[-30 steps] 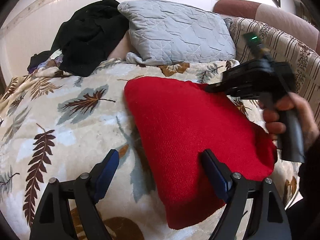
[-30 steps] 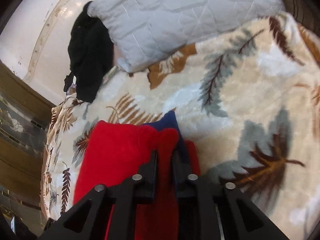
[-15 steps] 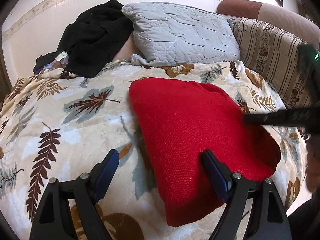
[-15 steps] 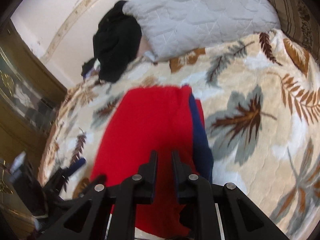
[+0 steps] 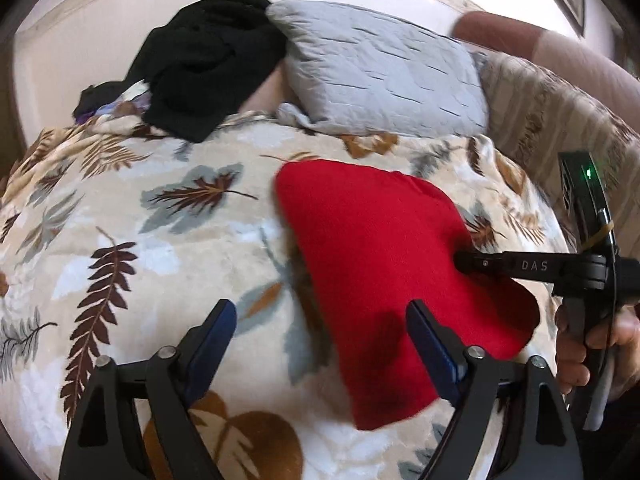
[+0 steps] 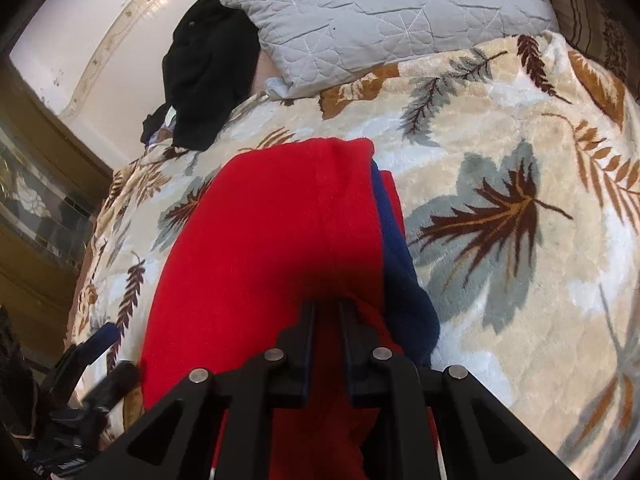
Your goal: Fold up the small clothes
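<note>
Garment (image 5: 384, 272) lengthwise toward pillow (image 5: 380, 80)

Bright, even light; fisheye bending with dark vignetted corners, slight motion blur, and soft shadows.

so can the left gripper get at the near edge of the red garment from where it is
Probably yes. The left gripper is opening wide and empty, the red garment's near edge lies just beyond its right finger, and nothing lies between. The right gripper works the far side.
</note>
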`<act>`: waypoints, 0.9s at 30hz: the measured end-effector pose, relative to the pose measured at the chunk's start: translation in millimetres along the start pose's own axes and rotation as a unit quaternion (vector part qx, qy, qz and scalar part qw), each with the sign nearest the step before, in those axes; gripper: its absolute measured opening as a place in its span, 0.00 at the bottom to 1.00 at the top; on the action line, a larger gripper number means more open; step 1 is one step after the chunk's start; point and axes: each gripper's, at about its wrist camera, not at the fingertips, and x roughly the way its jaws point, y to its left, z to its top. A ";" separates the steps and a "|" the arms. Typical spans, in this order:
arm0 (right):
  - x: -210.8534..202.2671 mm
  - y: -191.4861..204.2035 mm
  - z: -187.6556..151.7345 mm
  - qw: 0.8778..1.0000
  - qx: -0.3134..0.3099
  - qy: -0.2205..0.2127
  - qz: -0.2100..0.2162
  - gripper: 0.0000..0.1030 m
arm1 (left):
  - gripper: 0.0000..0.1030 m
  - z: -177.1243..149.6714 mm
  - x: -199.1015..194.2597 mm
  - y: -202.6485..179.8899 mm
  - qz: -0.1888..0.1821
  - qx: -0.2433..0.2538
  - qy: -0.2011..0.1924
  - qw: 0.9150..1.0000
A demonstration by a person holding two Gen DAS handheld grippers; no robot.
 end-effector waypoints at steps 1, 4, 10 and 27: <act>3.0 -0.9 2.6 1.000 0.001 0.000 0.001 0.14 | 0.87 -0.1 7.2 1.9 0.006 -0.003 0.011 1.000; 3.5 -5.0 6.5 1.000 0.019 0.006 0.013 0.13 | 0.87 -3.4 14.4 3.3 -0.001 -0.004 0.005 1.000; -27.7 4.6 11.1 0.998 0.029 -0.023 0.042 0.17 | 0.88 -2.5 11.5 -2.8 0.020 0.019 0.005 1.000; -11.6 22.1 11.9 1.000 0.005 -0.020 0.020 0.17 | 0.91 -0.4 2.8 4.2 -0.013 -0.025 0.032 0.999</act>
